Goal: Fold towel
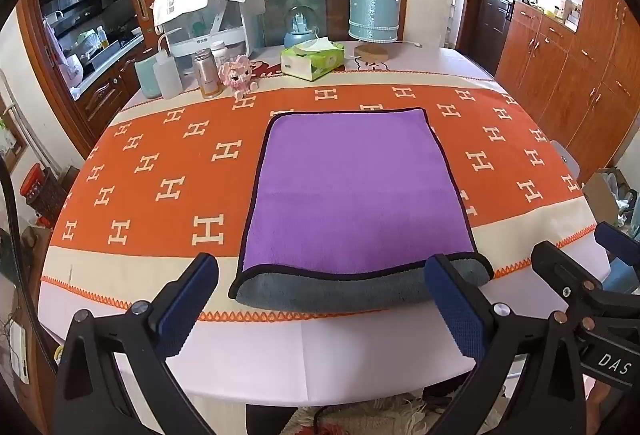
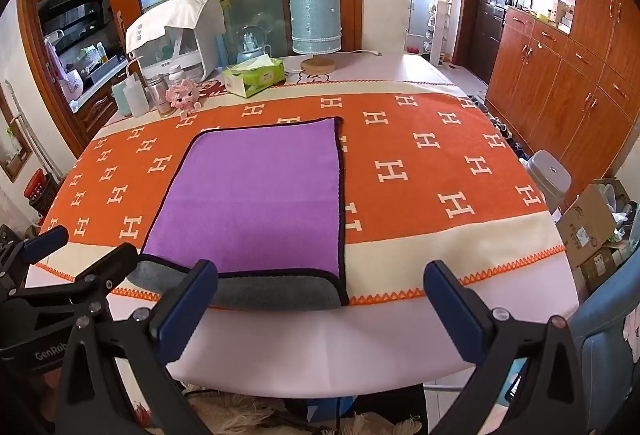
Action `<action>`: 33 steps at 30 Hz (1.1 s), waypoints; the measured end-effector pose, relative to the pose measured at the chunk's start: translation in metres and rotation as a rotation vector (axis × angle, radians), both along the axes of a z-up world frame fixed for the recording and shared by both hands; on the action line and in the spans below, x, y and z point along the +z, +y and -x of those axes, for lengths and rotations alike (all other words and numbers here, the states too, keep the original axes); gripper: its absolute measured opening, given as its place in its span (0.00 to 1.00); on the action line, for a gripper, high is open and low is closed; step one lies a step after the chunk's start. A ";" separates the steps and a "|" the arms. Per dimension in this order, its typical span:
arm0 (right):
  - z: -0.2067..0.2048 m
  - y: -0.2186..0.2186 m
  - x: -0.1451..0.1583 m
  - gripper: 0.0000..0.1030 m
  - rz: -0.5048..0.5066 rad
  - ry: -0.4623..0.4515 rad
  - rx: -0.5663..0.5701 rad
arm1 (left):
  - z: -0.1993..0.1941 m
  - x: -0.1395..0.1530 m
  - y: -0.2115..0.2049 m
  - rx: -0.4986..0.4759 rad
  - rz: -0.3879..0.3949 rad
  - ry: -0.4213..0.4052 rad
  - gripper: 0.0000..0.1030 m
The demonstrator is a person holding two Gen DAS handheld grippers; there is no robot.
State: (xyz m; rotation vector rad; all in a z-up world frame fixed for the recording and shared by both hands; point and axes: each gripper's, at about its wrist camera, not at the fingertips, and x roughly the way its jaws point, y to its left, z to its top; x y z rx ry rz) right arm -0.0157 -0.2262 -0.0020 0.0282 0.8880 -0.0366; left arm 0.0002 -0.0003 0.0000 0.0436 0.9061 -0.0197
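Ahead of both gaping tools, left tool (image 1: 320,299) and right tool (image 2: 320,299), lies flat on the counter (image 1: 340,347): purple towel (image 1: 352,191), long axis running away, grey near hem closest, between them.

You are in a home dining room: wooden cabinets (image 2: 560,83) on the right, a kitchen (image 1: 88,35) far left, a lamp (image 1: 374,11) and tissue box (image 1: 312,63) on the worktop (image 1: 360,351).

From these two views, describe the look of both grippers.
Both match: the left gripper and right gripper have black angular plastic arms joined with silver rivets, and flat fingers faced with dark blue textured pads. White lettering marks the bodies: "DAS" on the right one, "GenRob" on the left. No cables or sleeves show.
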 end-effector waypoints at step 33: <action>-0.002 0.002 -0.003 1.00 -0.007 0.014 0.001 | 0.001 -0.001 0.005 0.005 0.018 0.004 0.99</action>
